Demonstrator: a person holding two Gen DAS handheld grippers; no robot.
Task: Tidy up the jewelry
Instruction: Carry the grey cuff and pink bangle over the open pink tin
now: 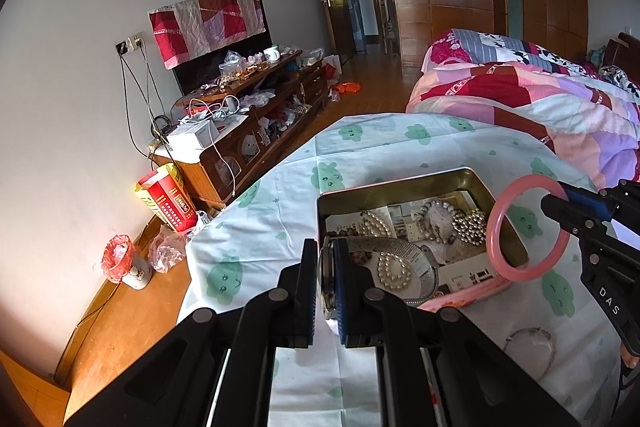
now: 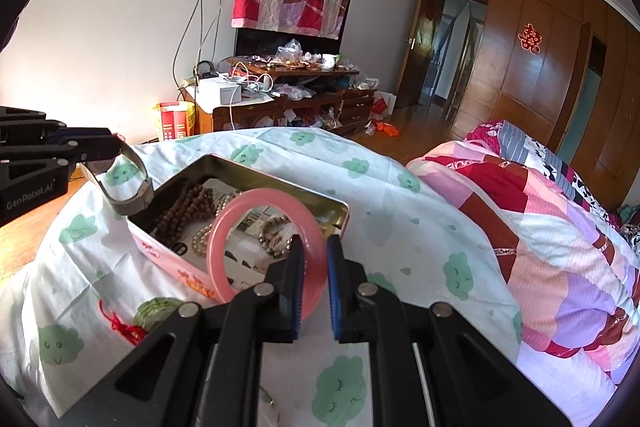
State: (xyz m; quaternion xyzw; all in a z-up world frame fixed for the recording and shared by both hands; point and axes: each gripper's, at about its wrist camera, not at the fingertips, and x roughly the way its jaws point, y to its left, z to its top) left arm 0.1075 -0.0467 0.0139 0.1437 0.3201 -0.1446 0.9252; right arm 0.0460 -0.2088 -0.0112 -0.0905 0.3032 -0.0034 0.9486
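Observation:
An open tin box (image 1: 400,183) holding pearl strings and bead bracelets (image 2: 180,211) lies on the cloud-print cloth. My left gripper (image 1: 325,251) is shut on a wristwatch (image 1: 327,283); its metal mesh band (image 1: 404,251) loops over the box's near left corner. In the right wrist view the left gripper (image 2: 114,147) reaches in from the left, and the watch band (image 2: 128,187) hangs beside the box (image 2: 280,175). My right gripper (image 2: 316,247) is shut on a pink bangle (image 2: 264,199) held upright above the box's near edge. The left wrist view shows the bangle (image 1: 528,231) in the right gripper (image 1: 556,203).
A silver bangle (image 1: 532,343) lies on the cloth at the near right, and a green pendant on red cord (image 2: 154,311) at the near left. A patchwork quilt (image 2: 540,227) covers the bed to the right. A cluttered wooden TV cabinet (image 1: 248,123) stands along the wall.

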